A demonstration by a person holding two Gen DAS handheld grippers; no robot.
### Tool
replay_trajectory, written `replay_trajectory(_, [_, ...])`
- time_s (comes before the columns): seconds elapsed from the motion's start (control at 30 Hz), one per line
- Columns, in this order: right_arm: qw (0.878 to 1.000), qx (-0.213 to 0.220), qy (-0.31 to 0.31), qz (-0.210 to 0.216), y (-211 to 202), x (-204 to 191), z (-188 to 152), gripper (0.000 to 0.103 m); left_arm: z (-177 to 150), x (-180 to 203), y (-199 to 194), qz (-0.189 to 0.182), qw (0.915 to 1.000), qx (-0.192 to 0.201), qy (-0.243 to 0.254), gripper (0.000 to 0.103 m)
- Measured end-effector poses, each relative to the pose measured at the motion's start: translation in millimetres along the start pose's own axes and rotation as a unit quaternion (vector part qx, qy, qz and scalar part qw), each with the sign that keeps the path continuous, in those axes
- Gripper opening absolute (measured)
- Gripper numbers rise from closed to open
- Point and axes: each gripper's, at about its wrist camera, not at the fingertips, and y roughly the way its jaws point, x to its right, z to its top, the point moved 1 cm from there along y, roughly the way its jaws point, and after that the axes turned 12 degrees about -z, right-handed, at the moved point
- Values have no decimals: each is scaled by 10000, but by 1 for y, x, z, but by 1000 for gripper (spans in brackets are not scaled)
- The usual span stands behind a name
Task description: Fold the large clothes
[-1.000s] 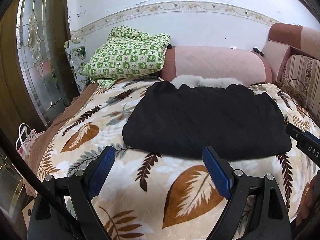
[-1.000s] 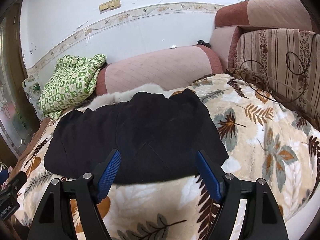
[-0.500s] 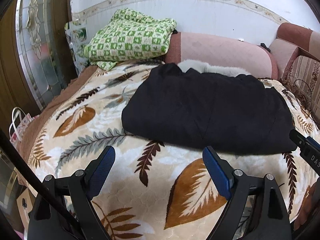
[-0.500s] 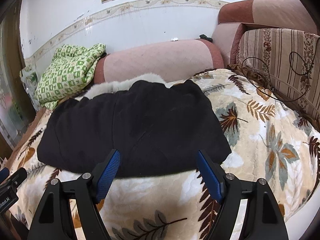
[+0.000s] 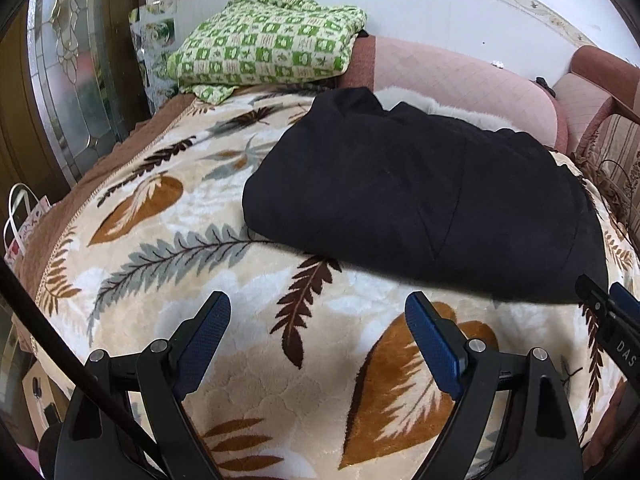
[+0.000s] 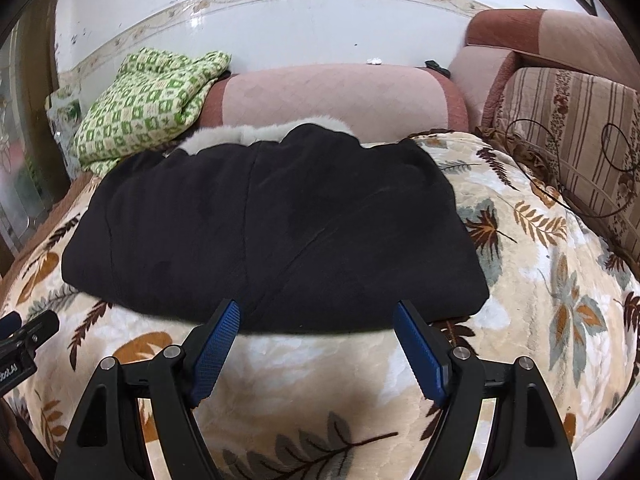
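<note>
Black coat (image 6: 272, 232) lies folded on leaf-print blanket (image 6: 540, 280), both tongs spread

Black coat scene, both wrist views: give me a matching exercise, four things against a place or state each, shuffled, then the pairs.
Things:
1. black coat
2. green checked blanket
3. left gripper
4. pink bolster

Places or states:
A. open, empty, over the leaf blanket
B. against the wall behind the coat
C. folded flat on the leaf blanket
D. piled at the bolster's left end

Pairs: 1-C, 2-D, 3-A, 4-B
</note>
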Motion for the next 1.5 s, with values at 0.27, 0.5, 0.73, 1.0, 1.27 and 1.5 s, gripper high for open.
replay_trajectory(0.27, [9999,-82,-123,65,5,-7,-3,83,-2,-3,8,36,9999,-88,-52,88])
replay_trajectory(0.5, [9989,-356,66,298,13,-2,-4,84,5,-3,4,218,9992,326,108,88])
replay_trajectory(0.73, [9862,-846,1337,491,35,50,-3,87,47,-26,17,-254,9991,150,-305,88])
replay_trajectory(1.0, [9309,-1791,2802,1512,79,84,-24,88,102,-66,66,-478,9972,56,-565,88])
replay_trajectory(1.27, [9285,-1660,2802,1783,103,70,-7,94,121,-129,123,-1826,9646,-407,-1857,88])
replay_trajectory(1.5, [9313,-1605,2746,1776,127,56,7,103,122,-137,161,-2730,9351,-747,-2132,93])
